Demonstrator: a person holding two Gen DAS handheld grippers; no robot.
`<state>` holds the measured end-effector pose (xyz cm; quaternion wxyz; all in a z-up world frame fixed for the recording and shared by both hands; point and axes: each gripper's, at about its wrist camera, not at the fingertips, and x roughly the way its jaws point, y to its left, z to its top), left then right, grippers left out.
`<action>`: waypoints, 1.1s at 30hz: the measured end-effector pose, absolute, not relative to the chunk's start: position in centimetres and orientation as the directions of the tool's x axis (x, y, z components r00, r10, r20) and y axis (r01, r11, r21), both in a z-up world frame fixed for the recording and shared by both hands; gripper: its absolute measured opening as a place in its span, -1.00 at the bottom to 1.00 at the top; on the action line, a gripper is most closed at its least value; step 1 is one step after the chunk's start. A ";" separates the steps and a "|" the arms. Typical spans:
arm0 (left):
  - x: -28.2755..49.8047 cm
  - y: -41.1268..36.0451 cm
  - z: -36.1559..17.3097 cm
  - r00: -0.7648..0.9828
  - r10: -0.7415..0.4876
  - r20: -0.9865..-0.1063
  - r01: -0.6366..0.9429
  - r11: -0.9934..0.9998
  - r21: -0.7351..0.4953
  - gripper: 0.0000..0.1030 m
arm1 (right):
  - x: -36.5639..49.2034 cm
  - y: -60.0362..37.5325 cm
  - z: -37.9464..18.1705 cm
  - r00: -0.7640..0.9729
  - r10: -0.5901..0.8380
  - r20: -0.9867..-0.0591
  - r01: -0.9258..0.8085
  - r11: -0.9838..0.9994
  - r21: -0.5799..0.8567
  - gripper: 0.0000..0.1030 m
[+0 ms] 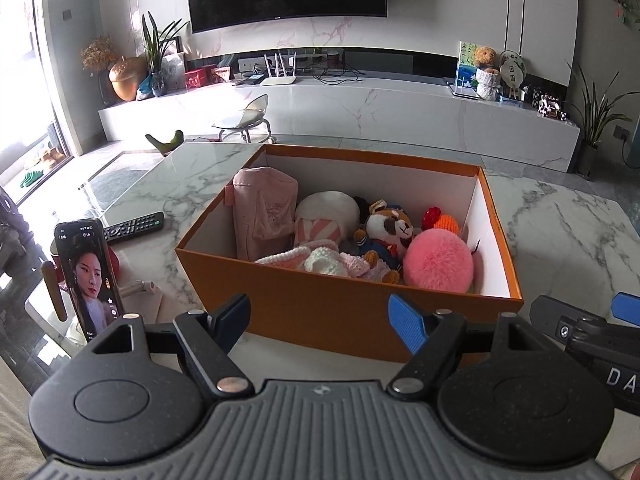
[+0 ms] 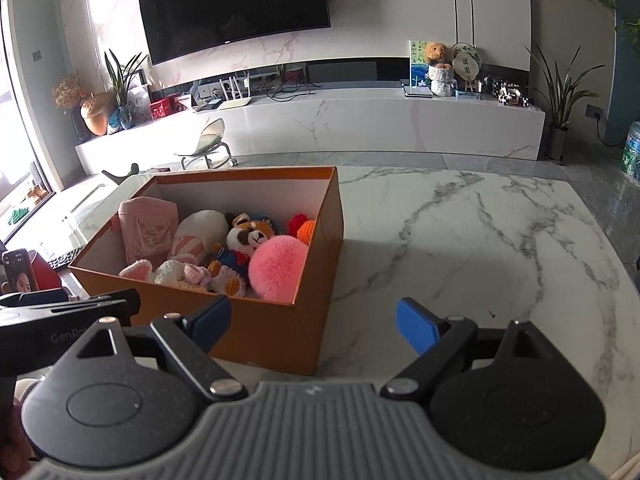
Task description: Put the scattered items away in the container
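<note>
An orange cardboard box (image 1: 320, 316) (image 2: 280, 332) with a white inside stands on the marble table. Inside lie a pink pouch (image 1: 264, 212) (image 2: 150, 230), a white and pink striped plush (image 1: 326, 216) (image 2: 200, 232), a raccoon plush (image 1: 390, 228) (image 2: 250, 238), a fluffy pink ball (image 1: 438, 260) (image 2: 278, 266), knitted pink and white pieces (image 1: 320, 262) (image 2: 172, 272) and small red and orange knitted balls (image 1: 442, 218) (image 2: 302, 226). My left gripper (image 1: 322, 326) is open and empty just before the box's near wall. My right gripper (image 2: 316, 328) is open and empty at the box's near right corner.
A phone (image 1: 90, 276) on a stand plays a video at the table's left edge, with a black remote (image 1: 134, 226) behind it. The marble tabletop (image 2: 500, 248) stretches right of the box. Beyond the table are a stool (image 1: 244, 118), a low TV bench and potted plants.
</note>
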<state>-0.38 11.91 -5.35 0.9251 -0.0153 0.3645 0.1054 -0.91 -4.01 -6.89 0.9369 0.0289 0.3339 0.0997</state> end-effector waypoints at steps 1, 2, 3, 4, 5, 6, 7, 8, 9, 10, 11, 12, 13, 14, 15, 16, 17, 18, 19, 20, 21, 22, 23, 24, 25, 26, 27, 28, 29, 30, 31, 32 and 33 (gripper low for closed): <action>-0.4 11.9 -5.4 0.711 0.183 -0.679 -0.205 0.978 0.049 0.75 | -0.9 -4.0 -6.9 0.756 0.208 -0.621 -0.169 0.978 0.121 0.77; -0.4 11.8 -5.4 0.710 0.181 -0.681 -0.203 0.978 0.049 0.75 | -0.9 -4.0 -6.9 0.754 0.209 -0.622 -0.170 0.978 0.123 0.77; -0.4 11.8 -5.4 0.709 0.179 -0.682 -0.201 0.978 0.048 0.75 | -0.9 -4.0 -7.0 0.753 0.211 -0.624 -0.171 0.977 0.124 0.77; -0.4 11.7 -5.5 0.708 0.177 -0.683 -0.199 0.979 0.048 0.75 | -0.9 -4.0 -7.0 0.751 0.213 -0.625 -0.172 0.977 0.126 0.77; -0.5 11.6 -5.5 0.708 0.176 -0.684 -0.196 0.979 0.049 0.75 | -0.9 -4.0 -7.1 0.749 0.214 -0.627 -0.173 0.977 0.127 0.77; -0.5 11.5 -5.5 0.708 0.175 -0.684 -0.193 0.980 0.051 0.75 | -1.0 -4.0 -7.1 0.748 0.216 -0.628 -0.173 0.976 0.129 0.77; -0.5 11.4 -5.6 0.708 0.174 -0.684 -0.190 0.980 0.053 0.75 | -1.0 -4.0 -7.1 0.747 0.217 -0.628 -0.174 0.976 0.130 0.77; -0.5 11.3 -5.6 0.708 0.171 -0.685 -0.186 0.981 0.053 0.75 | -1.0 -4.0 -7.2 0.746 0.219 -0.629 -0.176 0.976 0.131 0.77; -0.5 11.2 -5.6 0.708 0.168 -0.686 -0.182 0.982 0.052 0.75 | -1.1 -4.0 -7.2 0.746 0.220 -0.629 -0.177 0.975 0.131 0.77; -0.6 11.2 -5.6 0.707 0.169 -0.687 -0.183 0.982 0.053 0.75 | -1.1 -3.9 -7.2 0.746 0.220 -0.629 -0.179 0.975 0.130 0.77; -0.6 11.1 -5.6 0.707 0.171 -0.686 -0.184 0.981 0.055 0.75 | -1.2 -3.9 -7.2 0.745 0.221 -0.629 -0.181 0.975 0.129 0.77; -0.6 11.1 -5.6 0.708 0.170 -0.686 -0.183 0.982 0.055 0.75 | -1.2 -3.9 -7.2 0.746 0.220 -0.629 -0.180 0.975 0.128 0.77; -0.7 11.1 -5.6 0.708 0.169 -0.686 -0.182 0.982 0.054 0.75 | -1.2 -3.9 -7.2 0.746 0.220 -0.629 -0.180 0.975 0.128 0.77; -0.7 11.1 -5.6 0.707 0.169 -0.686 -0.182 0.982 0.055 0.75 | -1.3 -3.9 -7.2 0.745 0.220 -0.629 -0.179 0.975 0.130 0.77; -0.7 11.1 -5.5 0.707 0.170 -0.686 -0.182 0.982 0.056 0.74 | -1.3 -4.0 -7.2 0.745 0.220 -0.630 -0.177 0.975 0.132 0.77; -0.7 11.1 -5.5 0.708 0.172 -0.685 -0.182 0.982 0.059 0.74 | -1.3 -3.9 -7.2 0.745 0.220 -0.630 -0.176 0.975 0.132 0.77; -0.7 11.0 -5.5 0.708 0.175 -0.684 -0.181 0.981 0.063 0.75 | -1.3 -3.9 -7.2 0.745 0.219 -0.630 -0.176 0.976 0.131 0.77; -0.7 11.0 -5.5 0.708 0.175 -0.684 -0.180 0.981 0.065 0.74 | -1.3 -3.9 -7.2 0.745 0.218 -0.631 -0.176 0.976 0.130 0.77; -0.7 11.0 -5.5 0.707 0.175 -0.685 -0.179 0.982 0.065 0.74 | -1.4 -3.9 -7.2 0.745 0.218 -0.631 -0.175 0.976 0.130 0.77; -0.7 11.0 -5.5 0.707 0.174 -0.686 -0.178 0.982 0.065 0.74 | -1.4 -3.9 -7.2 0.746 0.217 -0.630 -0.175 0.976 0.130 0.77; -0.7 11.0 -5.4 0.706 0.173 -0.686 -0.176 0.982 0.066 0.74 | -1.4 -3.9 -7.2 0.746 0.217 -0.630 -0.174 0.976 0.129 0.77; -0.7 11.0 -5.4 0.706 0.173 -0.687 -0.173 0.982 0.069 0.74 | -1.4 -3.9 -7.1 0.747 0.216 -0.629 -0.174 0.976 0.129 0.77; -0.7 10.9 -5.4 0.705 0.173 -0.688 -0.170 0.983 0.073 0.74 | -1.4 -3.9 -7.1 0.748 0.215 -0.628 -0.173 0.976 0.128 0.77; -0.7 10.9 -5.4 0.704 0.173 -0.689 -0.166 0.983 0.078 0.74 | -1.4 -3.9 -7.1 0.749 0.215 -0.627 -0.173 0.977 0.127 0.77; -0.6 10.9 -5.3 0.703 0.174 -0.690 -0.163 0.983 0.081 0.74 | -1.5 -3.9 -7.0 0.750 0.214 -0.626 -0.173 0.977 0.127 0.77; -0.6 10.9 -5.3 0.701 0.173 -0.692 -0.161 0.983 0.083 0.74 | -1.5 -3.9 -7.0 0.751 0.214 -0.625 -0.173 0.977 0.127 0.77; -0.6 10.9 -5.2 0.699 0.171 -0.695 -0.157 0.984 0.085 0.74 | -1.4 -3.8 -6.9 0.751 0.214 -0.624 -0.172 0.977 0.128 0.77; -0.5 10.8 -5.2 0.696 0.169 -0.697 -0.153 0.984 0.086 0.74 | -1.4 -3.8 -6.9 0.752 0.215 -0.623 -0.172 0.977 0.129 0.77; -0.5 10.8 -5.1 0.694 0.168 -0.700 -0.152 0.985 0.085 0.74 | -1.4 -3.9 -6.8 0.753 0.216 -0.621 -0.172 0.976 0.131 0.76; -0.4 10.9 -5.0 0.693 0.166 -0.702 -0.150 0.985 0.085 0.74 | -1.4 -3.9 -6.8 0.754 0.216 -0.620 -0.171 0.976 0.132 0.76; -0.4 10.9 -4.9 0.692 0.165 -0.703 -0.148 0.985 0.085 0.74 | -1.4 -3.9 -6.7 0.755 0.216 -0.619 -0.171 0.976 0.133 0.77; -0.3 10.9 -4.8 0.692 0.164 -0.702 -0.146 0.985 0.086 0.74 | -1.4 -3.9 -6.6 0.756 0.217 -0.618 -0.171 0.976 0.134 0.77; -0.3 10.8 -4.6 0.693 0.164 -0.702 -0.144 0.986 0.088 0.74 | -1.4 -3.9 -6.6 0.756 0.218 -0.617 -0.171 0.976 0.136 0.77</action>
